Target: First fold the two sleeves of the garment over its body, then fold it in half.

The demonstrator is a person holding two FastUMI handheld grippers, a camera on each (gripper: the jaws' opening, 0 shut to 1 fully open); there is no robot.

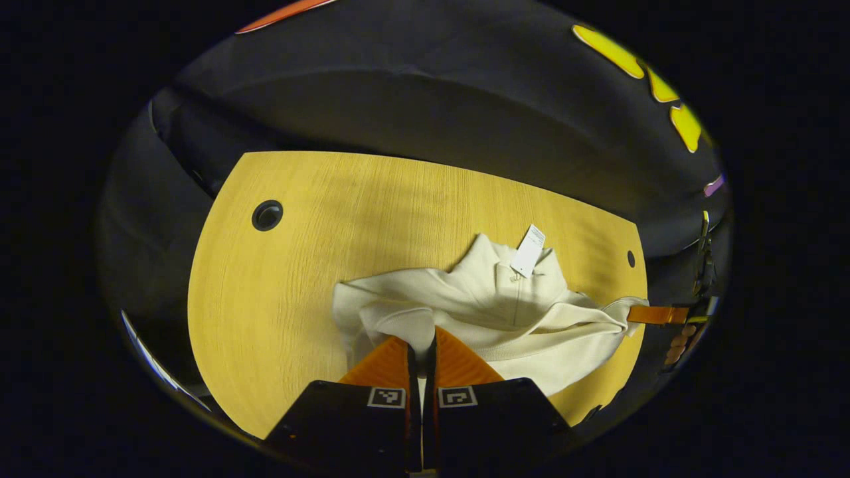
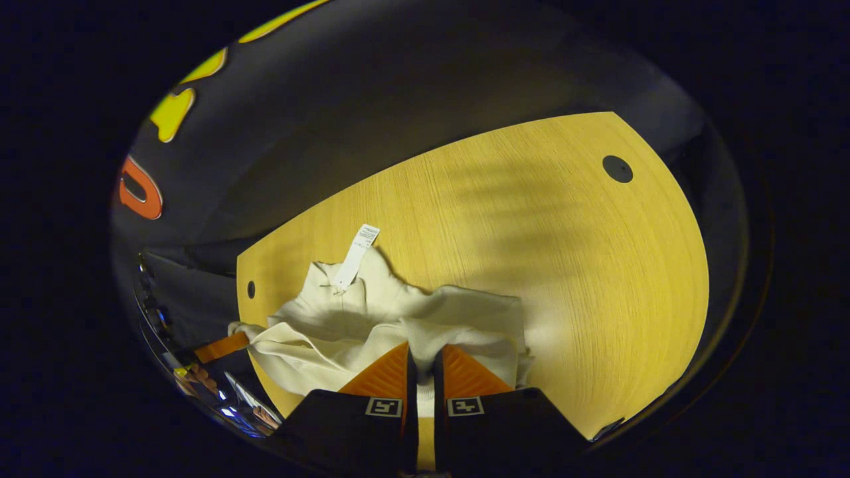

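on the wooden table (image 1: 279,292), toward its near edge, lies the cream garment (image 1: 505,312), crumpled, with its collar pointing to the far side and a white tag (image 1: 530,250) standing up from the collar. near the bottom of the left gripper view, the left gripper (image 1: 421,346) has its two fingers drawn close together with a fold of the cream cloth pinched between them at the garment's left side. at the right edge of that same view, the other gripper (image 1: 654,315) reaches in, its fingers closed on the end of a stretched sleeve, with a hand (image 1: 679,345) behind it. in the right gripper view, the right gripper (image 2: 424,362) likewise has its fingers nearly together, clamped on a ridge of the garment (image 2: 345,332) at its near edge, and the tag (image 2: 356,255) rises from the collar on the far side. at the left of this view the other gripper (image 2: 222,347) holds a pulled-out corner of cloth beyond the table (image 2: 597,279) edge. a round dark hole (image 2: 617,168) sits near the table's far right corner, well apart from the garment.
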